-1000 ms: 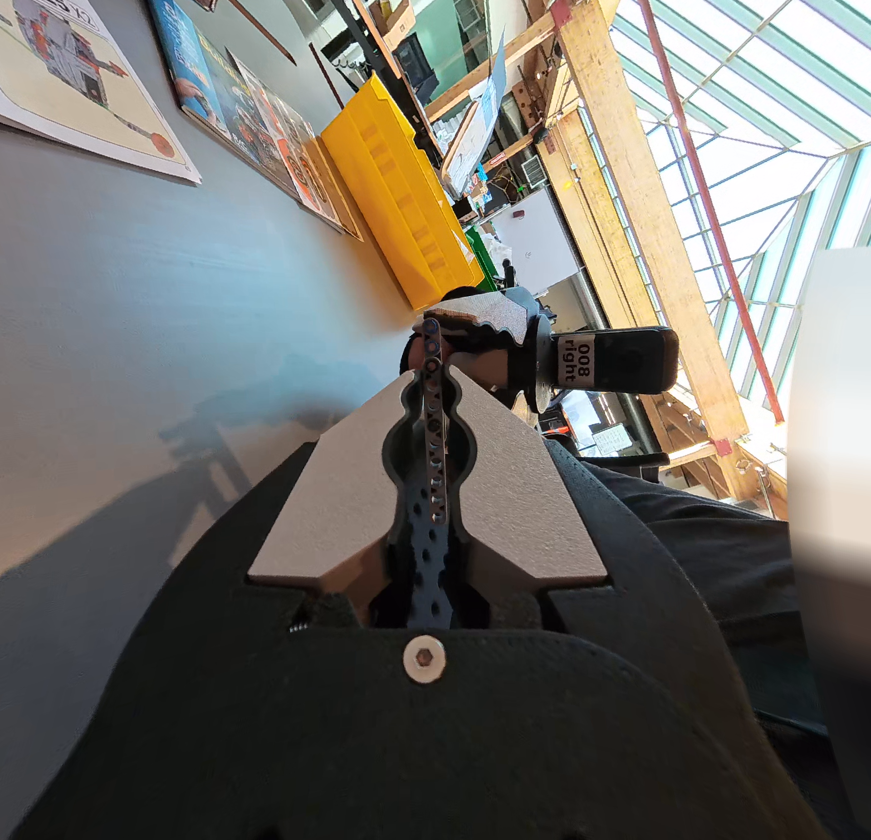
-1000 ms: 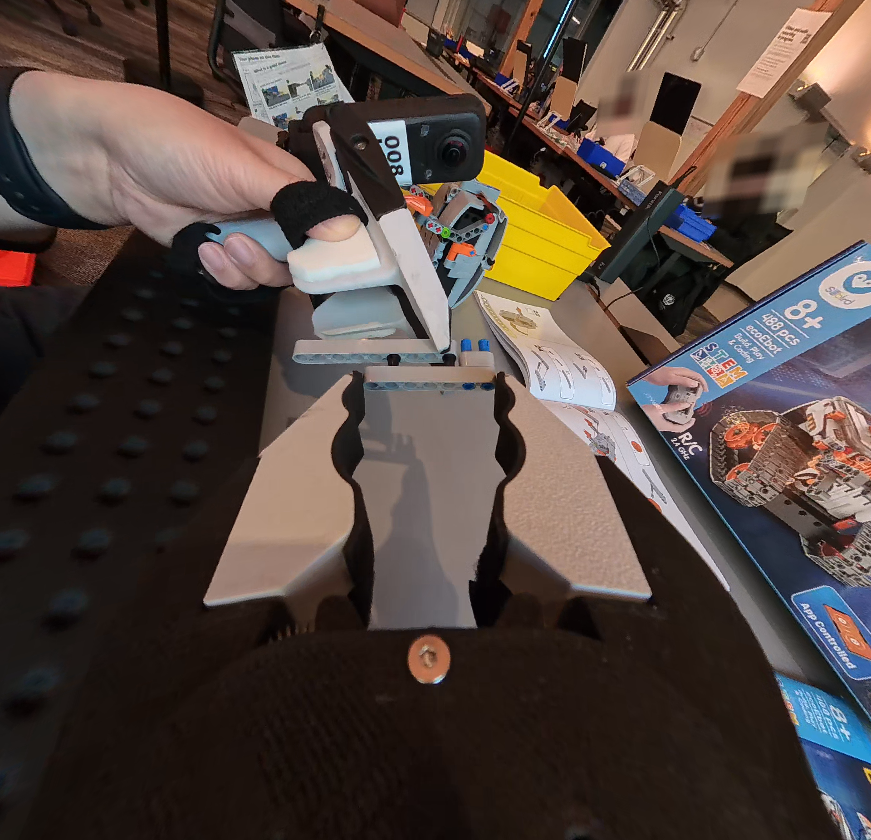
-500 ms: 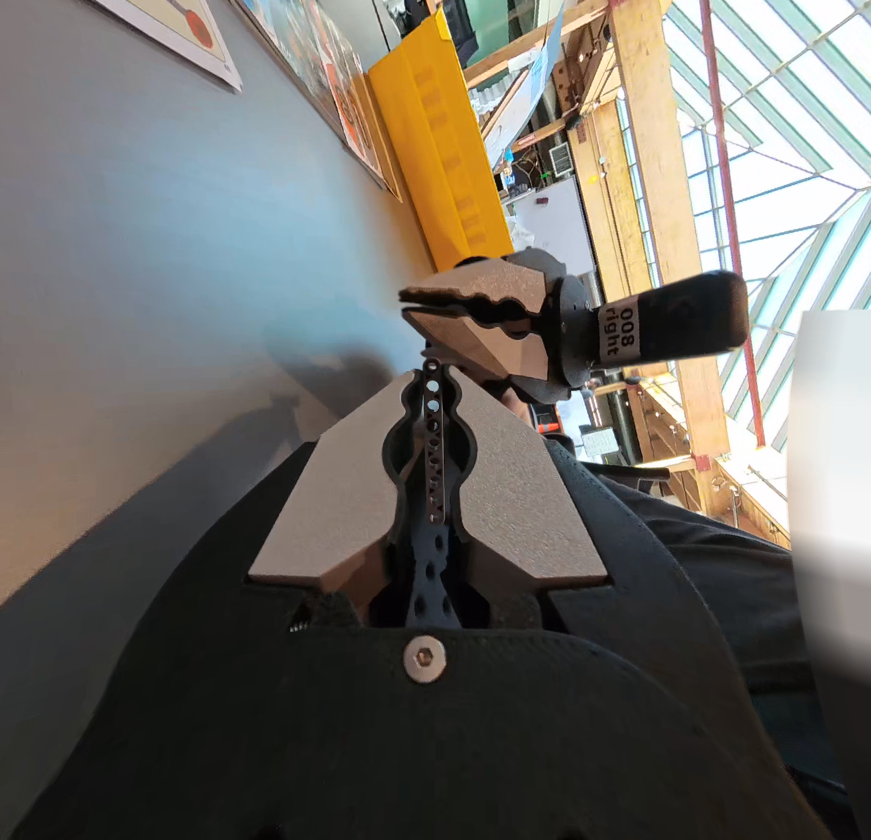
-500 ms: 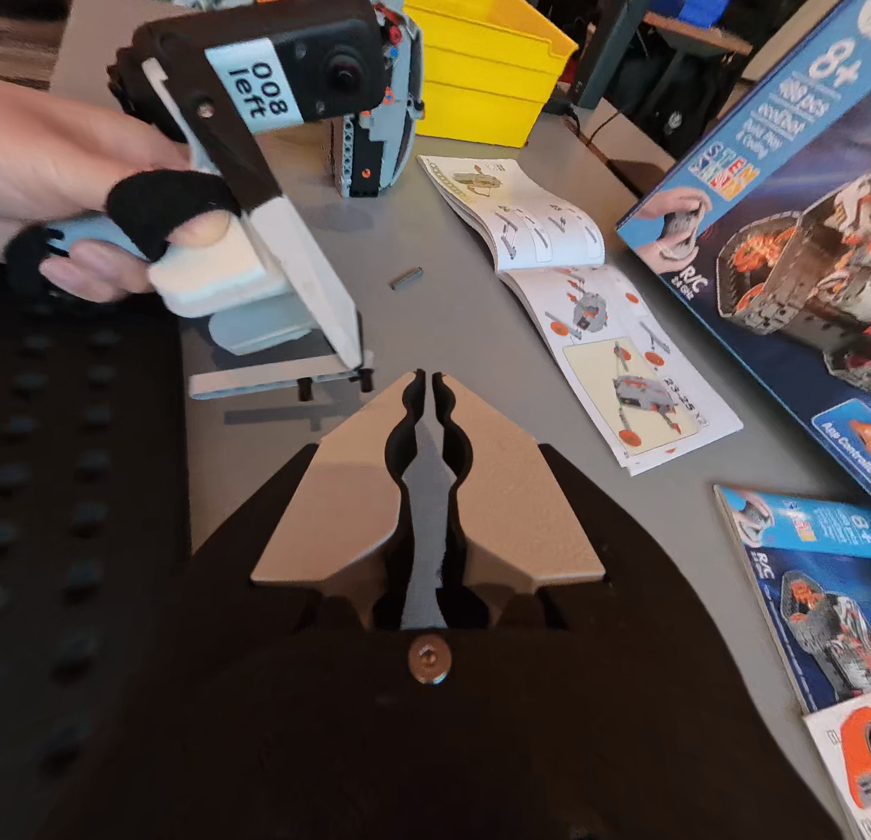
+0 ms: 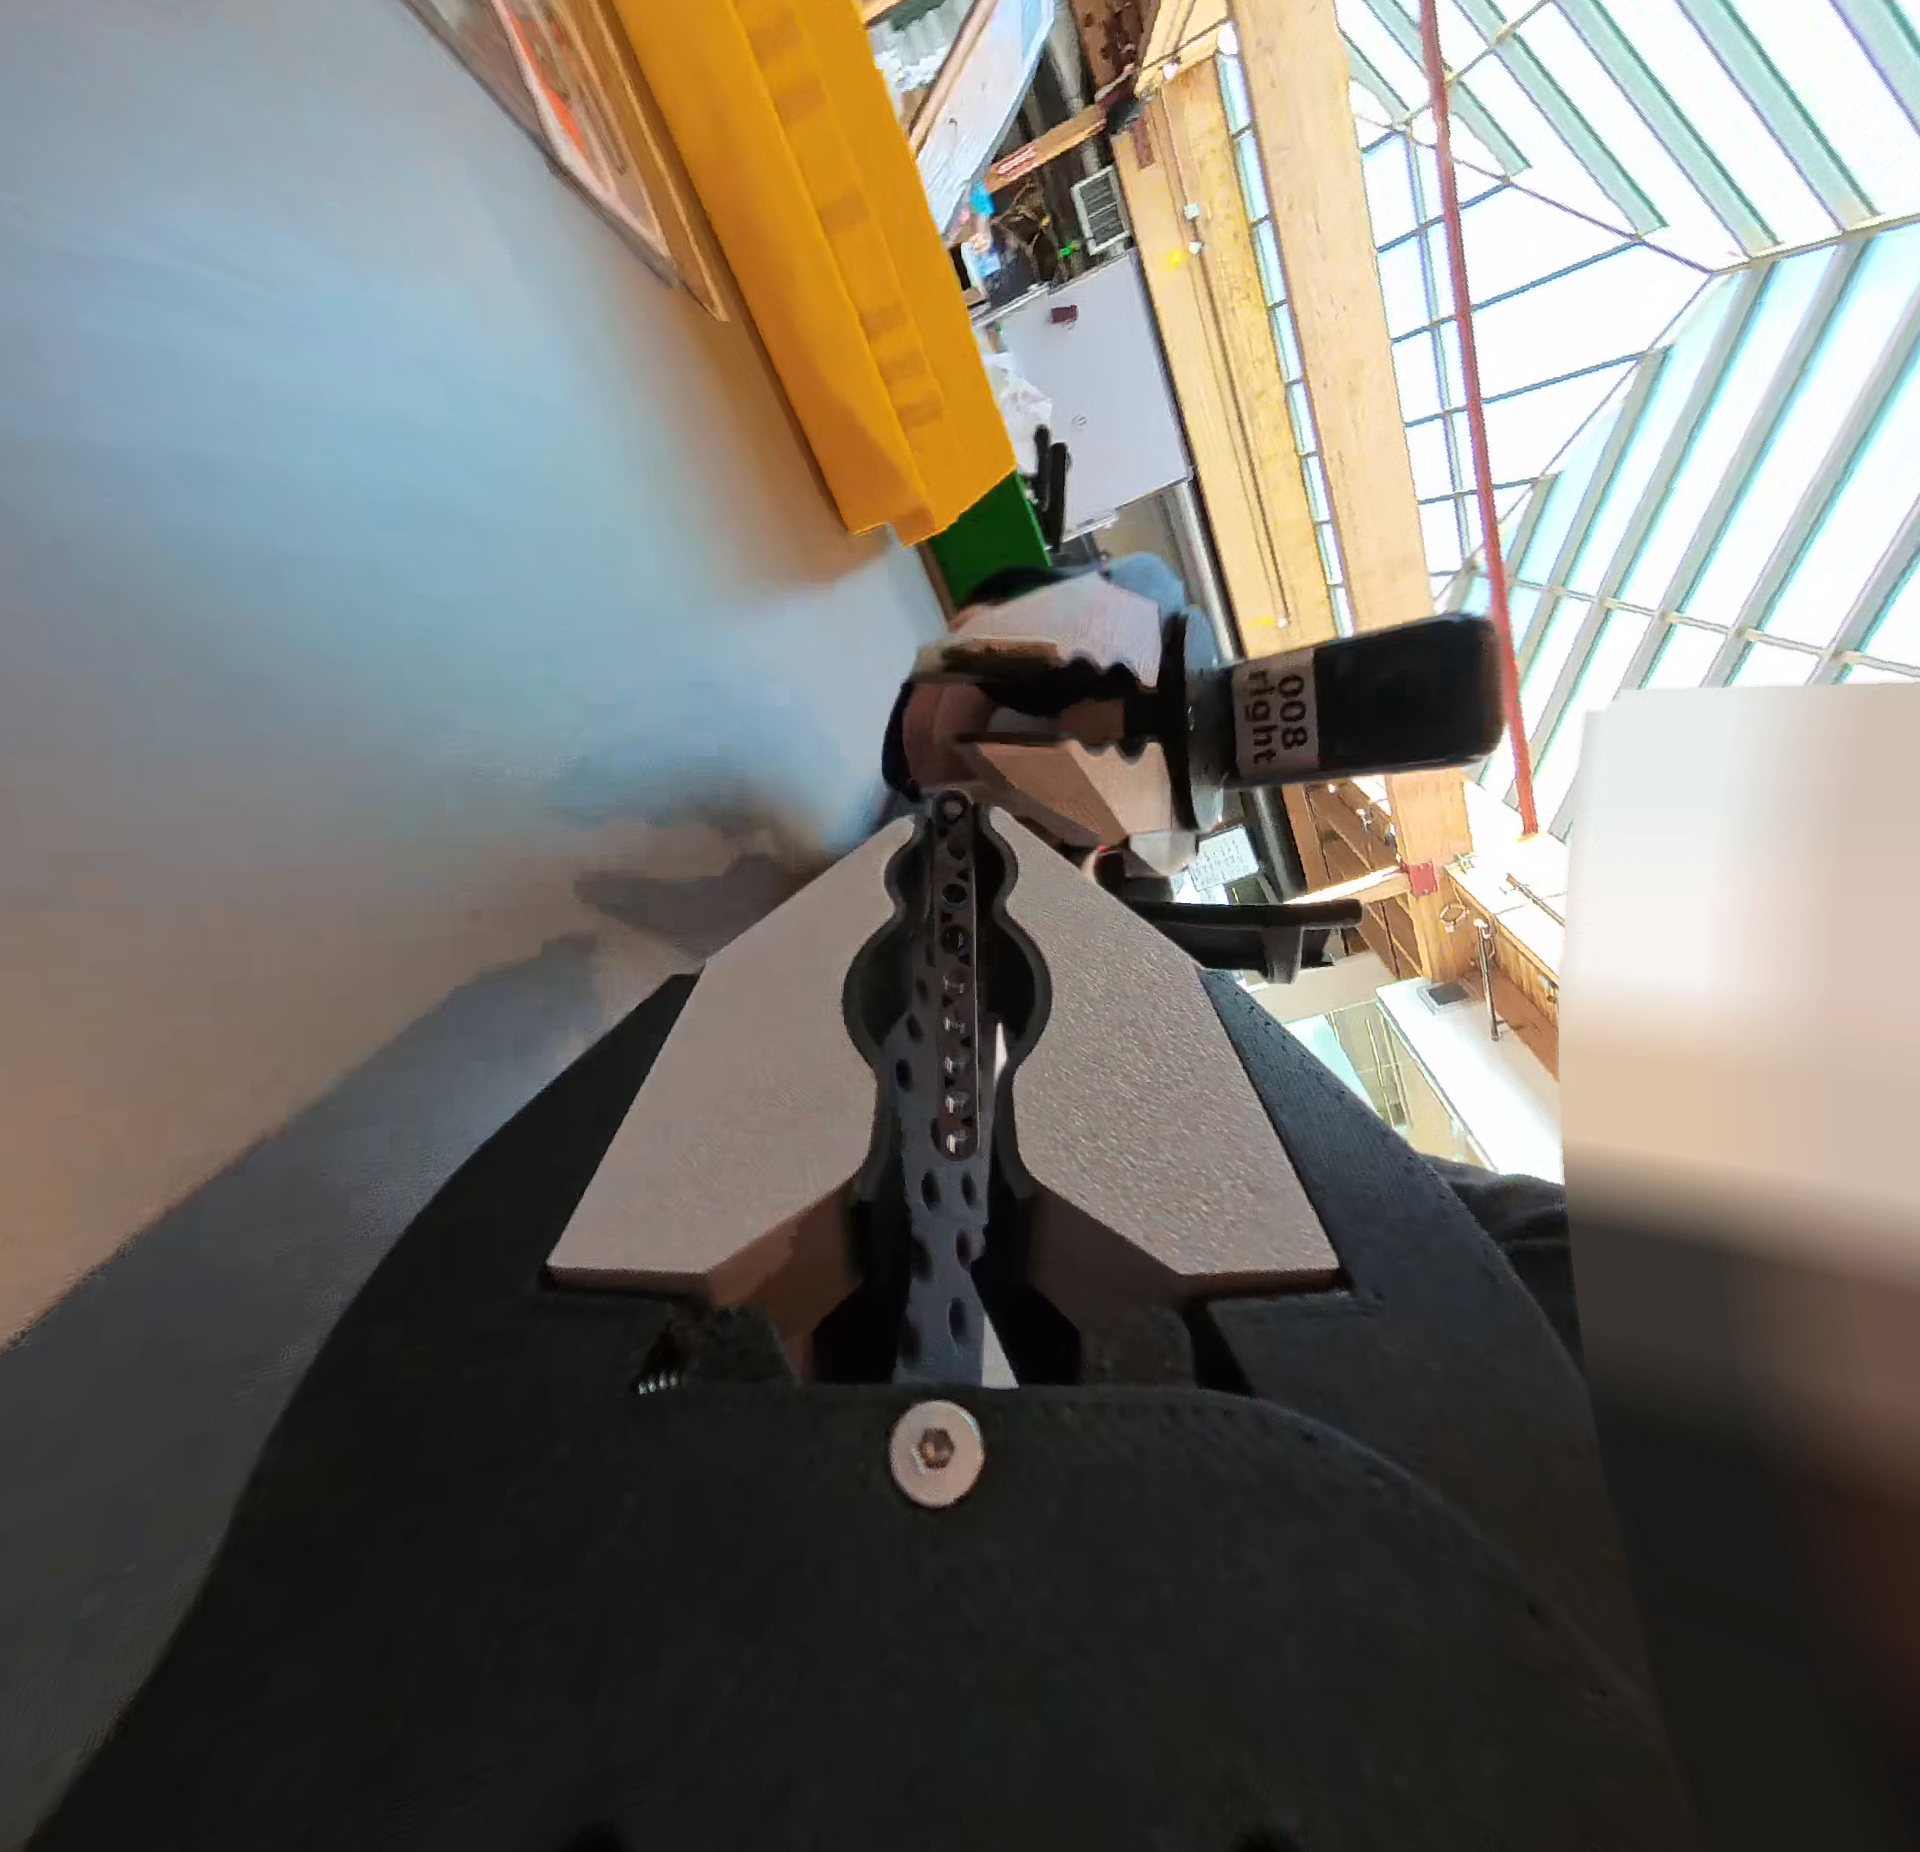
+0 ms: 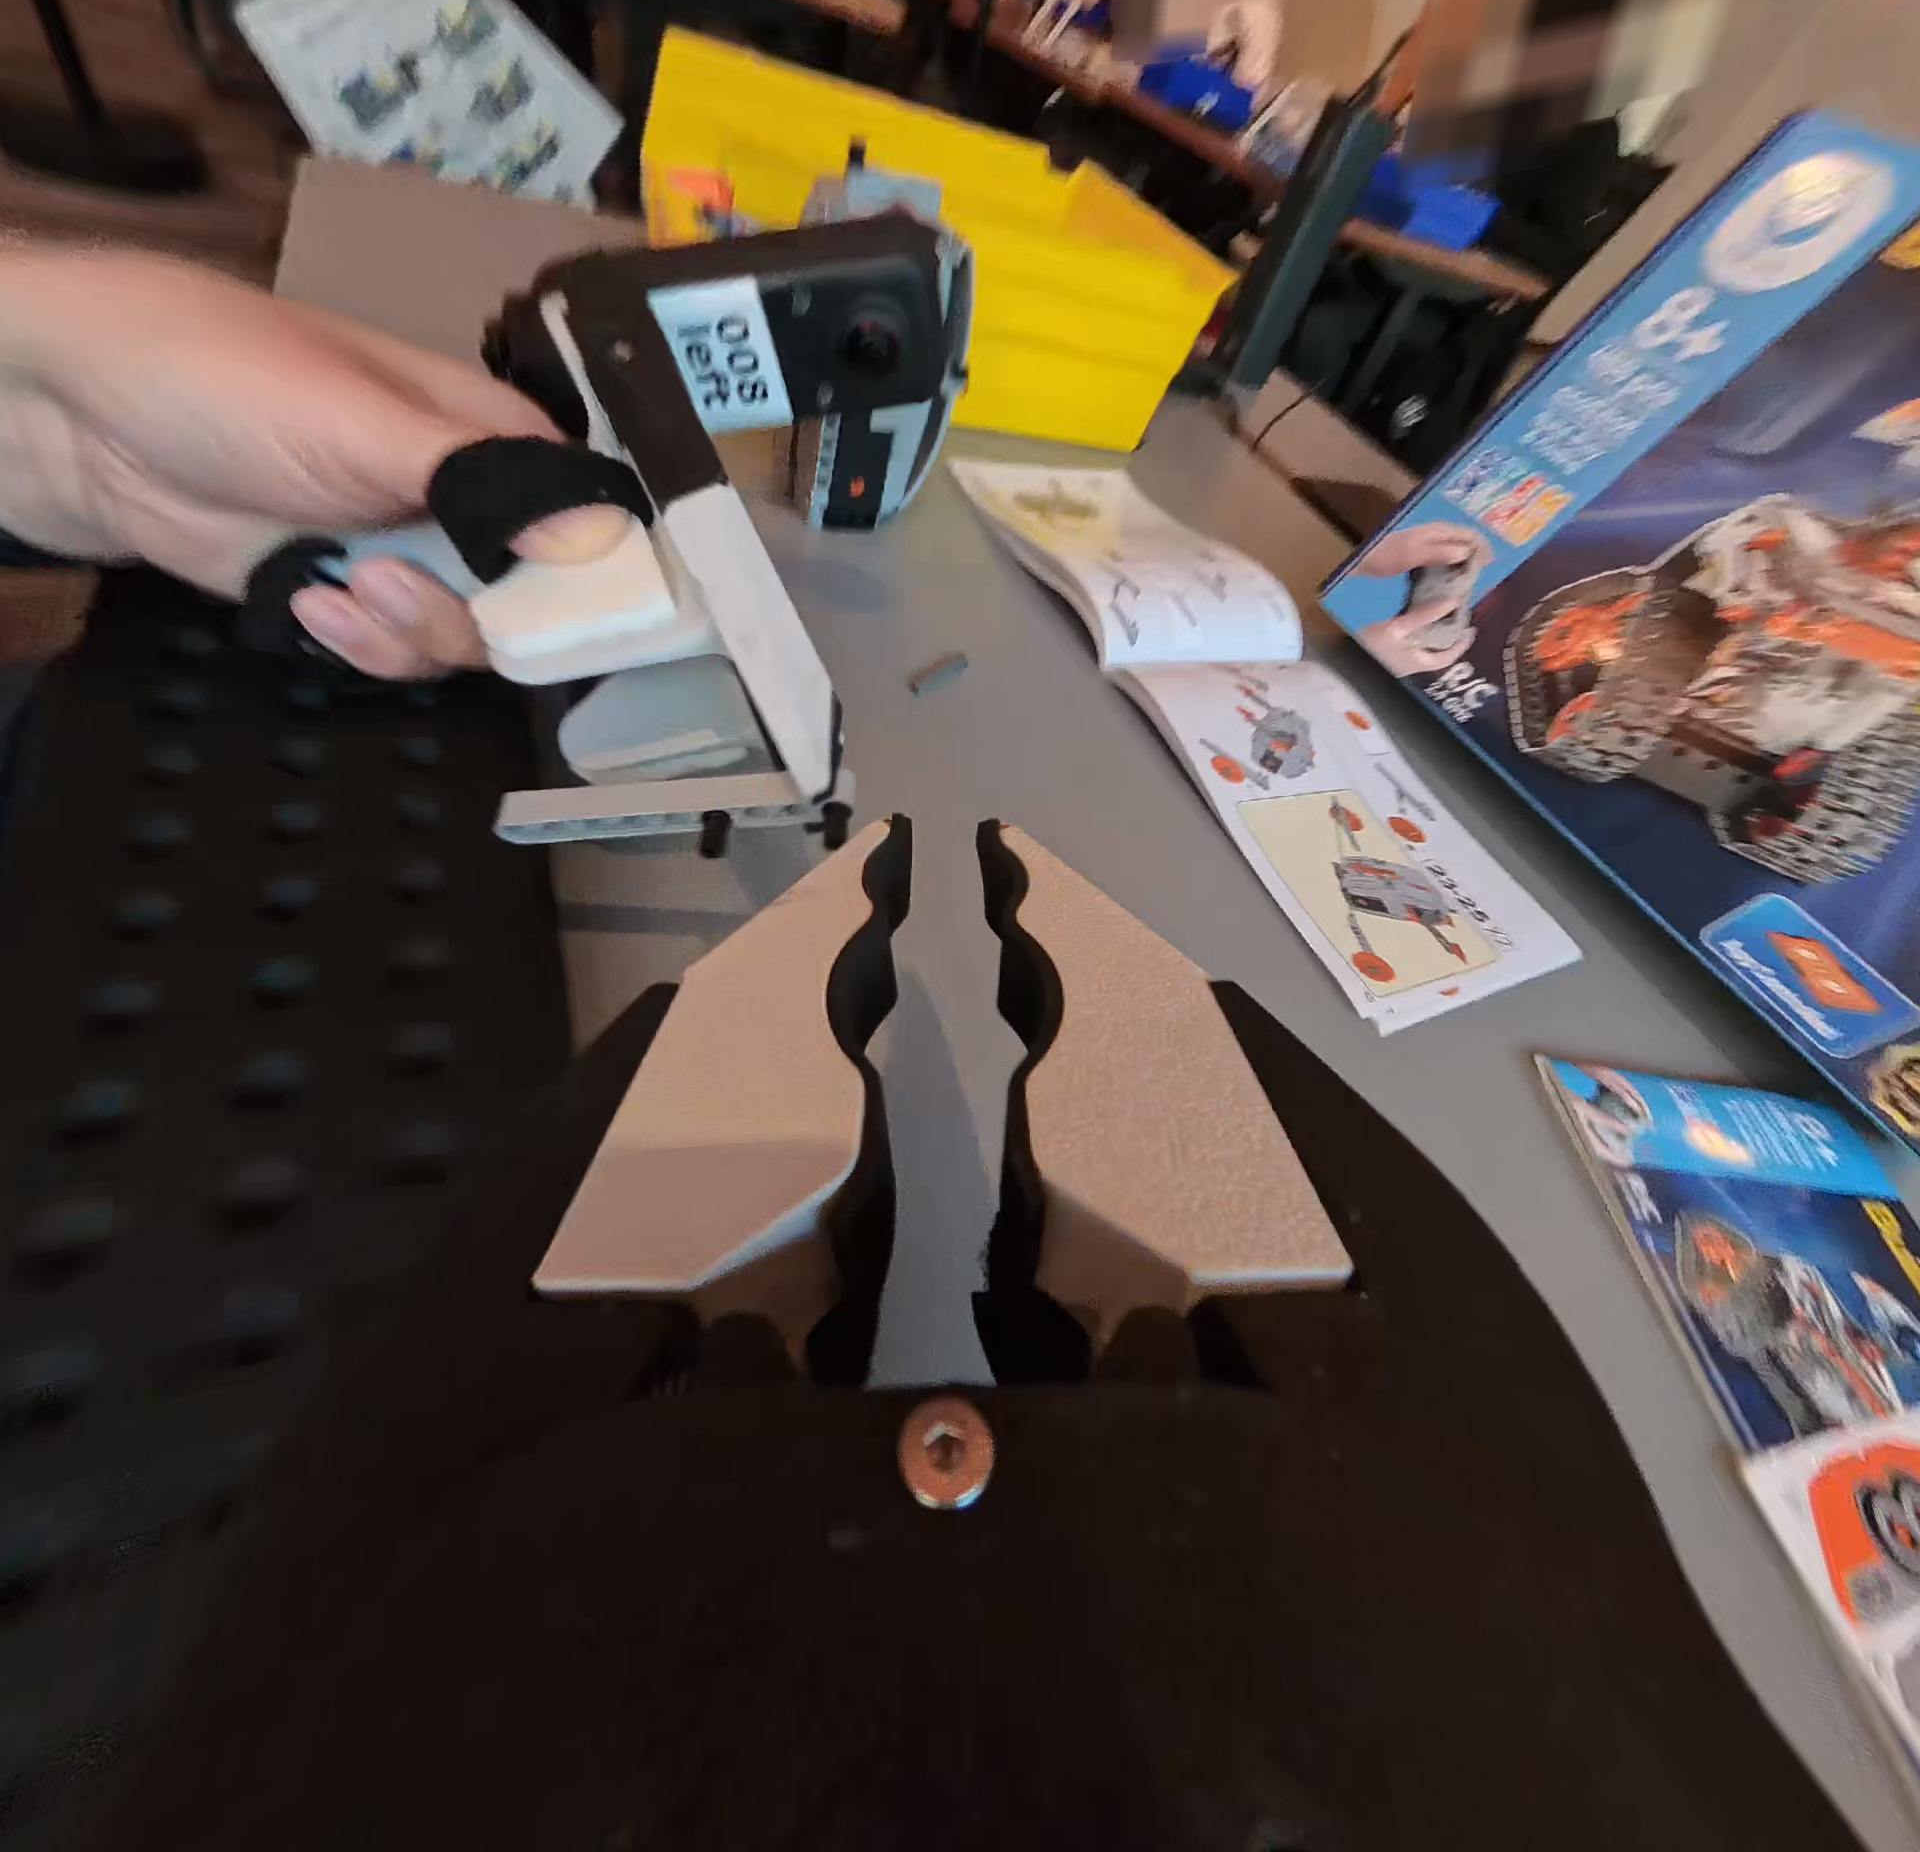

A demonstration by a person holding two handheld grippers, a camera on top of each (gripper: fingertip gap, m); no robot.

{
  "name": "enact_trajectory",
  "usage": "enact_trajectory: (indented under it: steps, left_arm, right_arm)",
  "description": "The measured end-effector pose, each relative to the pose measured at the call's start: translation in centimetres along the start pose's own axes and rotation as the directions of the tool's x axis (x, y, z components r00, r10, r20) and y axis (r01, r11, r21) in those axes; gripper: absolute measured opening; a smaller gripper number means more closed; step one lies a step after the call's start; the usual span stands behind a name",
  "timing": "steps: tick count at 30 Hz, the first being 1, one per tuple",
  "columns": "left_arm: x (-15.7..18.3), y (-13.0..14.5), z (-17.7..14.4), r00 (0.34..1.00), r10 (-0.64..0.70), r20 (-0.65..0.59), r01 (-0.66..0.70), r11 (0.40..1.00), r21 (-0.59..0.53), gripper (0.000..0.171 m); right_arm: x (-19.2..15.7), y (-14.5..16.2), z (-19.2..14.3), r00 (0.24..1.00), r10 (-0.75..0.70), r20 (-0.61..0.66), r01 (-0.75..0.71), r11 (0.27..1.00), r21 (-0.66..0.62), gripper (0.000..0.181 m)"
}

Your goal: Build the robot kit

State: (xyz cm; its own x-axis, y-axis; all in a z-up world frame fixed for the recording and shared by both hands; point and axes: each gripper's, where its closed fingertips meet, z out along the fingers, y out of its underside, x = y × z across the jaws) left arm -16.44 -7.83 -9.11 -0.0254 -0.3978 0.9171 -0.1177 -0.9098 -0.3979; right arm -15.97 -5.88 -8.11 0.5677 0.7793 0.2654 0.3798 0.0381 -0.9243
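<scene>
My left gripper (image 5: 951, 815) is shut on a long light-grey perforated beam (image 5: 956, 1023), seen edge-on between its pads. In the right wrist view a hand holds this gripper (image 6: 831, 794) just above the grey table (image 6: 1039, 784). The beam (image 6: 644, 815) lies level, sticking out to the left, with two black pins (image 6: 713, 834) pointing down. My right gripper (image 6: 943, 831) is empty, its jaws a narrow gap apart, its tips just right of the beam's near end. It also shows in the left wrist view (image 5: 935, 701), close ahead of the beam's tip.
A small grey piece (image 6: 938, 674) lies loose on the table. Behind it are a partly built model (image 6: 883, 452) and a yellow bin (image 6: 1039, 275). An open instruction booklet (image 6: 1299, 763), a blue kit box (image 6: 1714, 607) and more booklets (image 6: 1766, 1262) lie right. A black studded mat (image 6: 260, 971) lies left. My left gripper's tips are some 15 centimeters from the small grey piece (image 6: 938, 674).
My right gripper, wide open against the beam a second ago, closed almost fully and drew back, and its jaws have now parted a little. The left gripper still holds the beam.
</scene>
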Motion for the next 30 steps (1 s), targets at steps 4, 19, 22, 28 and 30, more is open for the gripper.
enact_trajectory:
  steps: [4,19,22,28,30]
  left_arm:
    - [3.2,2.5,-1.8,0.994,0.084,-0.071,-0.081,0.996,0.046,0.004]
    - [16.4,10.8,-20.9,0.791,0.543,0.282,-0.546,0.834,-0.073,0.005]
    - [18.0,10.5,-24.1,0.746,0.574,0.338,-0.592,0.804,-0.058,0.005]
    - [19.8,9.8,-26.0,0.737,0.595,0.322,-0.621,0.784,-0.028,0.005]
    - [19.7,10.4,-24.6,0.742,0.618,0.258,-0.631,0.775,-0.039,0.005]
  right_arm:
    - [-4.2,-2.5,-5.7,0.987,0.016,-0.158,-0.005,0.998,0.07,0.011]
    - [-20.6,0.5,-19.0,0.736,0.295,-0.609,-0.268,0.954,0.137,0.033]
    - [-21.1,2.2,-19.7,0.695,0.282,-0.662,-0.303,0.949,0.086,0.033]
    - [-20.7,1.5,-20.4,0.664,0.26,-0.701,-0.283,0.955,0.085,0.034]
    - [-21.0,3.6,-18.8,0.708,0.252,-0.66,-0.306,0.951,0.035,0.038]
